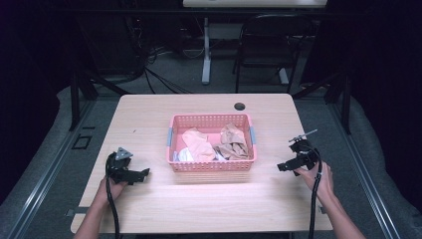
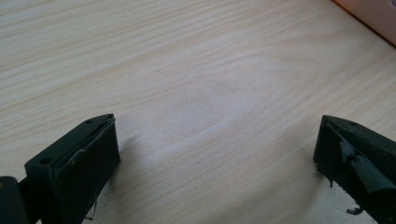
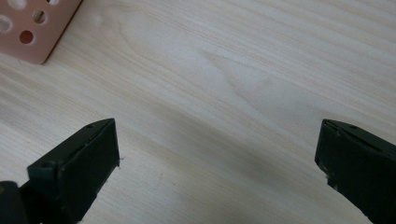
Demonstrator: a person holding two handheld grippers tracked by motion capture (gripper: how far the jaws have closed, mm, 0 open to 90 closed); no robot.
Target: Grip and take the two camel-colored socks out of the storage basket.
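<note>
Crumpled cloths [image 1: 215, 143] lie in the pink basket [image 1: 211, 166] at mid-bench [image 1: 209, 199]. Left gripper [image 1: 144, 174] rests near the basket's left side, jaws wide apart, holding nothing, bare wood between them. Right gripper [image 1: 281, 167] sits near the right side, jaws equally wide and empty. Each approach should clear the rim, then descend onto one cloth.

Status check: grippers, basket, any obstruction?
Left gripper open, right gripper open, both empty. Pink basket between them, crumpled clothes inside. Nothing in the way.

basket [image 3: 32, 30] cropped, clothes [image 1: 214, 144] indistinct
</note>
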